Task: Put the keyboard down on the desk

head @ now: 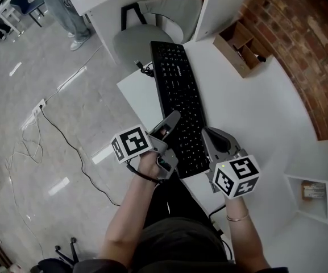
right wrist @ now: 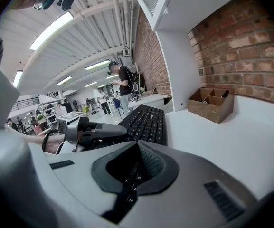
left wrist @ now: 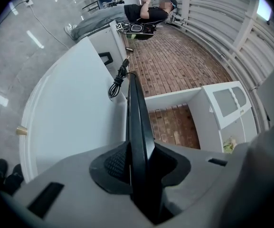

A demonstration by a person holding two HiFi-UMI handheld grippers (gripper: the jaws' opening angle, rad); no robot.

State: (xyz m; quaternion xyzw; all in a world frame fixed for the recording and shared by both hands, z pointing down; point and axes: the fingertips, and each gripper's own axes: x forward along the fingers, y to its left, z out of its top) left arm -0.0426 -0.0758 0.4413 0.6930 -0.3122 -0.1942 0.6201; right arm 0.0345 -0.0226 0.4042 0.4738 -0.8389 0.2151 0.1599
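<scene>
Where the white desk (head: 254, 112) ends at centre frame in the head view, the black keyboard (head: 178, 90) runs lengthwise from upper centre down to lower centre, keys facing up. Its near end is held from both sides. The left gripper (head: 169, 123) has its jaws closed on the keyboard's left long edge; its own view shows the pads pressed against the thin black body (left wrist: 137, 113), seen edge-on. The right gripper (head: 212, 138) clamps the near right corner, with key rows visible between its pads (right wrist: 136, 172). Whether the keyboard's underside touches the desk cannot be determined. A coiled black cable (head: 146, 69) lies at the keyboard's far end. A wooden organiser box (head: 237, 47) stands on the desk at upper right, beside the brick wall (head: 306, 38).
</scene>
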